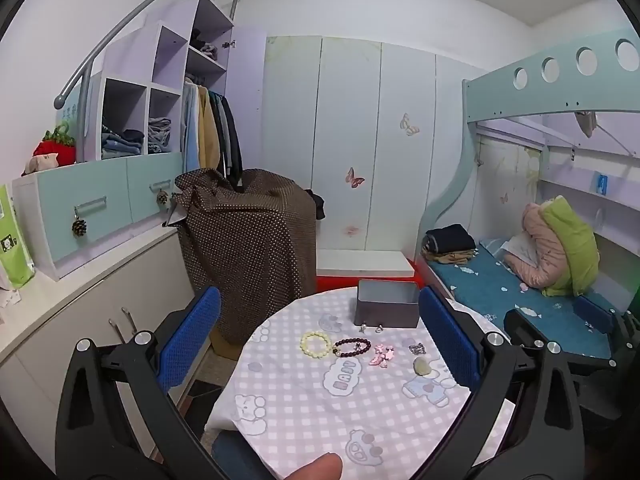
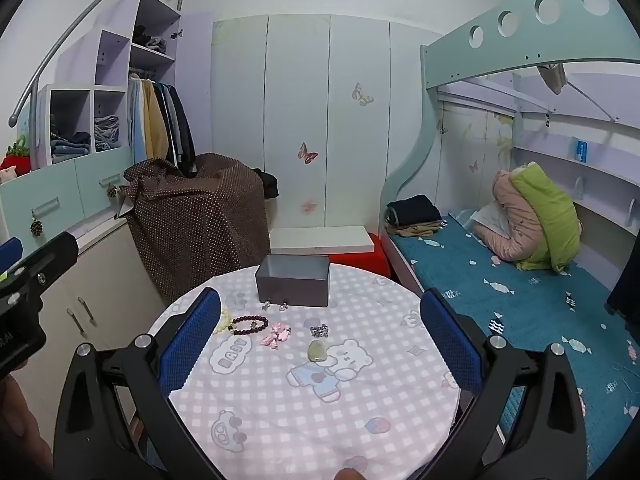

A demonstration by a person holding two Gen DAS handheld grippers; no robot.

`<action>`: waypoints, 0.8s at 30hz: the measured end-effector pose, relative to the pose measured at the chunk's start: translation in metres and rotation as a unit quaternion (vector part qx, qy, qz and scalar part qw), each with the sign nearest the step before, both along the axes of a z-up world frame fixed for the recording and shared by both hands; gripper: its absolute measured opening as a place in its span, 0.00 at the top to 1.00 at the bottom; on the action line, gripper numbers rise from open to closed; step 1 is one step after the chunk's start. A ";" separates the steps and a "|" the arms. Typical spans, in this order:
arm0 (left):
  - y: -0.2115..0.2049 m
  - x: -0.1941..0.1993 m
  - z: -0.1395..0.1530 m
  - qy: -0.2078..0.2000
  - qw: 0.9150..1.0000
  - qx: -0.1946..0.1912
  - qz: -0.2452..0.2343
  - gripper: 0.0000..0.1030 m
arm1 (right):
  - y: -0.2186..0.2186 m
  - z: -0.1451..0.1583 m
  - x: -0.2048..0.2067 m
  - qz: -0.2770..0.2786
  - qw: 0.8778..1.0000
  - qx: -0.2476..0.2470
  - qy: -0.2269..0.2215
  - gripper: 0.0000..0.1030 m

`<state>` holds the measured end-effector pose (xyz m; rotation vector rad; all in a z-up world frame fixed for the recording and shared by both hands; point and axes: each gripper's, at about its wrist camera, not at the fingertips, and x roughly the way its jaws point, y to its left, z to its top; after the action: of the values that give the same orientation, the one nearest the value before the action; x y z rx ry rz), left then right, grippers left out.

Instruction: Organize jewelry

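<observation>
An open grey metal box (image 1: 387, 303) (image 2: 293, 286) stands at the far side of a round table with a pink checked cloth (image 1: 320, 408) (image 2: 304, 412). In front of it lie a cream bead bracelet (image 1: 316, 343) (image 2: 222, 321), a dark bead bracelet (image 1: 352, 348) (image 2: 249, 325), a pink piece (image 1: 382, 356) (image 2: 276, 336), a small dark metal piece (image 1: 417, 348) (image 2: 319, 331), a pale stone (image 1: 422, 366) (image 2: 317, 351) and two small silver earrings (image 1: 370, 328) (image 2: 275, 305). My left gripper (image 1: 320, 340) and right gripper (image 2: 320, 340) are both open and empty, held above the table's near side.
A brown dotted cloth covers a bulky object (image 1: 248, 232) behind the table on the left. A white cabinet counter (image 1: 80, 280) runs along the left. A bunk bed with a blue mattress (image 2: 520, 292) is on the right. A red stool with a white top (image 2: 324, 246) stands behind the table.
</observation>
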<state>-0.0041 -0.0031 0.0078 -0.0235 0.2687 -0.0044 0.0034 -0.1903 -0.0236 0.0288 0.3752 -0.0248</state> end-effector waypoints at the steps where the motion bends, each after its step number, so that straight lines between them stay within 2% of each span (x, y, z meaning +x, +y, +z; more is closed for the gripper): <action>1: -0.001 -0.001 0.001 -0.002 1.000 0.002 0.003 0.05 | 0.000 -0.001 0.000 -0.001 1.000 -0.001 -0.002 0.07; 24: 0.002 0.000 0.000 -0.011 1.000 0.008 0.003 0.05 | -0.005 0.007 -0.007 -0.011 1.000 0.000 -0.022 0.07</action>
<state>-0.0043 -0.0010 0.0081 -0.0089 0.2457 0.0027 -0.0035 -0.1955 -0.0165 0.0334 0.3305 -0.0450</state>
